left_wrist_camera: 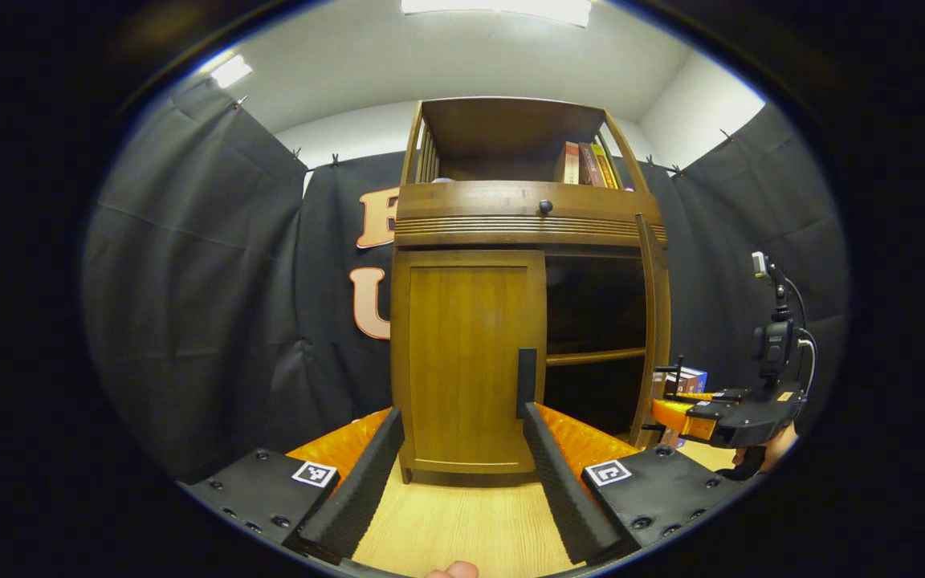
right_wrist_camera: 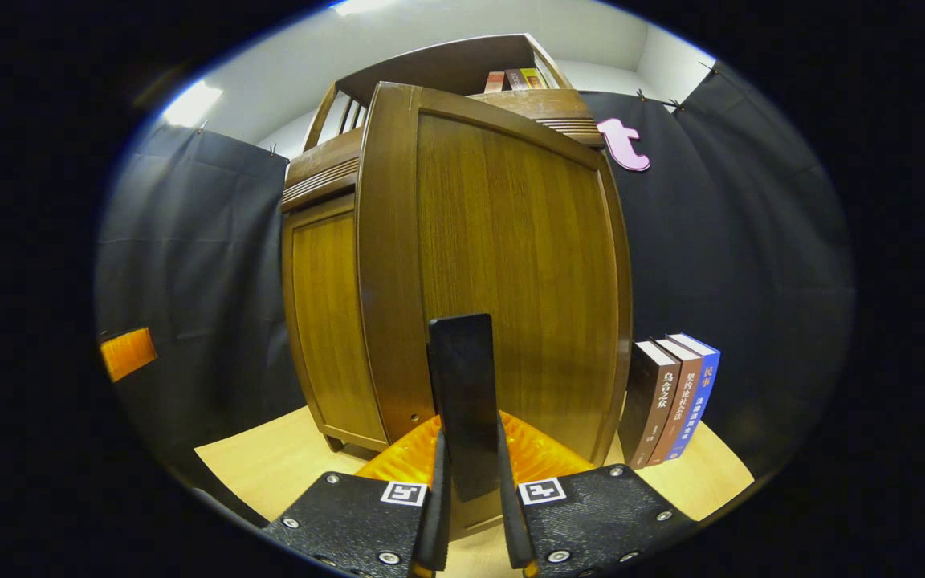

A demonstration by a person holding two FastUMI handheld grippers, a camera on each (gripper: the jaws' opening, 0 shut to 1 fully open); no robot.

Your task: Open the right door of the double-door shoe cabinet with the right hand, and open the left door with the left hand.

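**Right door swung out, left door next**

We have the right gripper (right_wrist_camera: 466,514) closed on the dark upright handle (right_wrist_camera: 462,393) of the right door (right_wrist_camera: 511,265), a finger pressing on each side of it. That door stands swung well out from the shoe cabinet (left_wrist_camera: 523,221); in the left gripper view we see it edge-on, with the dark shelves bare behind it. Our left gripper (left_wrist_camera: 462,474) is spread wide and holds nothing. It faces the left door (left_wrist_camera: 466,361), which sits flush and shut, its dark handle (left_wrist_camera: 527,383) just ahead of the inner finger.

The risks as we judge them: the left handle is a thin strip lying close to the panel, so fingers closing off-centre could slip off it or push the door in. If we pull the right door further, it could swing into the books (right_wrist_camera: 671,401) standing on the floor just beside it. We cannot quite tell whether door and books already touch.

The cabinet is brown wood, with a knobbed drawer above the doors.
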